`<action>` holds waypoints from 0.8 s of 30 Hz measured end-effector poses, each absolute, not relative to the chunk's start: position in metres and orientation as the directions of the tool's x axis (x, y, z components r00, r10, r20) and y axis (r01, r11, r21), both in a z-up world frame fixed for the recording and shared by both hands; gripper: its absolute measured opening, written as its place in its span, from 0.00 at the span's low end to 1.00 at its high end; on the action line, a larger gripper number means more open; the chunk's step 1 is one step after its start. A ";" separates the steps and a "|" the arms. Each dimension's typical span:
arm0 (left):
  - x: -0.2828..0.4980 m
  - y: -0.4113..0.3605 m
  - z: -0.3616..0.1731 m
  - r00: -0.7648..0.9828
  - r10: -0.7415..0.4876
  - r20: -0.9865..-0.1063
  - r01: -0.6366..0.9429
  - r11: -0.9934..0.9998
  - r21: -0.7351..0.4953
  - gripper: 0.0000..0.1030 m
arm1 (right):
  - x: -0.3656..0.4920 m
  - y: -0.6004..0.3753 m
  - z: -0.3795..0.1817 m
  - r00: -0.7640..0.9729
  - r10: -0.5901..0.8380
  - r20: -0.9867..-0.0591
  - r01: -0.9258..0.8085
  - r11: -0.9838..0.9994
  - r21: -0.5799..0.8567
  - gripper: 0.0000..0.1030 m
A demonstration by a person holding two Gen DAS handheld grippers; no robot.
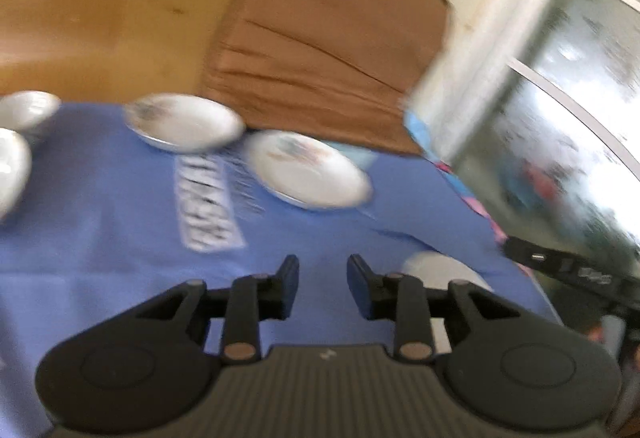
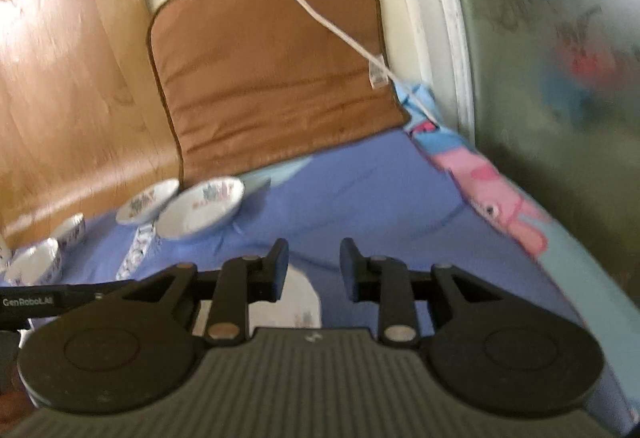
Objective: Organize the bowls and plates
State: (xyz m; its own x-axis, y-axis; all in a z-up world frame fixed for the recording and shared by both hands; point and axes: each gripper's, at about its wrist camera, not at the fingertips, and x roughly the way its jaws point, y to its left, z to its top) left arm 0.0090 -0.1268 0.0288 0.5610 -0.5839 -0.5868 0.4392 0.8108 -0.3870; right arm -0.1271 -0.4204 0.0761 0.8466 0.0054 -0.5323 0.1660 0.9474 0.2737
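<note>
Left wrist view is showing the left gripper (image 1: 323, 280) hovering with jaws apart and empty over the blue cloth (image 1: 120, 230); two plates (image 1: 308, 174) are lying at twelve o'clock, bowls (image 1: 28, 110) at ten. Right gripper (image 2: 314, 266) is likewise gaping, gripping nothing.

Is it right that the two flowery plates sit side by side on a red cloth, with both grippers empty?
Not quite: the cloth is blue, not red, as the right wrist view shows. The two flowery plates do sit side by side, and the left gripper and right gripper are empty.
</note>
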 end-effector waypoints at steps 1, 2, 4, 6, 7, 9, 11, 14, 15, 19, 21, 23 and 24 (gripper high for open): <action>0.015 -0.118 0.028 0.573 -0.563 -0.595 0.410 0.826 -0.387 0.27 | -0.122 -0.420 0.080 0.846 0.023 -0.533 0.156 0.945 0.288 0.31; 0.023 -0.112 0.026 0.578 -0.544 -0.608 0.379 0.839 -0.391 0.27 | -0.115 -0.419 0.082 0.843 0.046 -0.536 0.144 0.940 0.308 0.31; 0.040 -0.101 0.023 0.567 -0.528 -0.632 0.327 0.849 -0.415 0.27 | -0.100 -0.415 0.086 0.833 0.099 -0.545 0.121 0.927 0.354 0.31; 0.056 -0.093 0.022 0.544 -0.528 -0.652 0.289 0.848 -0.445 0.27 | -0.076 -0.406 0.088 0.814 0.172 -0.555 0.090 0.907 0.412 0.31; 0.065 -0.091 0.023 0.532 -0.531 -0.660 0.273 0.845 -0.460 0.27 | -0.064 -0.402 0.089 0.801 0.197 -0.566 0.085 0.898 0.433 0.31; 0.079 -0.091 0.025 0.510 -0.549 -0.662 0.263 0.832 -0.488 0.27 | -0.038 -0.395 0.088 0.768 0.225 -0.599 0.100 0.883 0.459 0.31; 0.091 -0.094 0.028 0.497 -0.565 -0.659 0.262 0.821 -0.507 0.27 | -0.016 -0.392 0.084 0.735 0.250 -0.630 0.126 0.863 0.489 0.31; 0.105 -0.107 0.024 0.470 -0.583 -0.663 0.262 0.809 -0.527 0.33 | 0.014 -0.389 0.075 0.693 0.253 -0.675 0.166 0.855 0.491 0.31; 0.109 -0.113 0.020 0.459 -0.589 -0.664 0.257 0.804 -0.536 0.38 | 0.022 -0.388 0.073 0.688 0.235 -0.686 0.179 0.862 0.474 0.31; 0.127 -0.129 0.007 0.433 -0.607 -0.666 0.244 0.790 -0.562 0.43 | 0.039 -0.395 0.065 0.687 0.177 -0.705 0.214 0.878 0.429 0.31; 0.137 -0.136 0.001 0.430 -0.609 -0.666 0.229 0.787 -0.572 0.43 | 0.045 -0.400 0.060 0.683 0.170 -0.710 0.223 0.878 0.424 0.31; 0.141 -0.138 -0.001 0.450 -0.611 -0.651 0.224 0.783 -0.580 0.41 | 0.054 -0.403 0.054 0.669 0.177 -0.722 0.235 0.871 0.431 0.31; 0.143 -0.140 -0.002 0.458 -0.607 -0.649 0.223 0.785 -0.577 0.39 | 0.057 -0.404 0.051 0.658 0.187 -0.729 0.238 0.867 0.437 0.31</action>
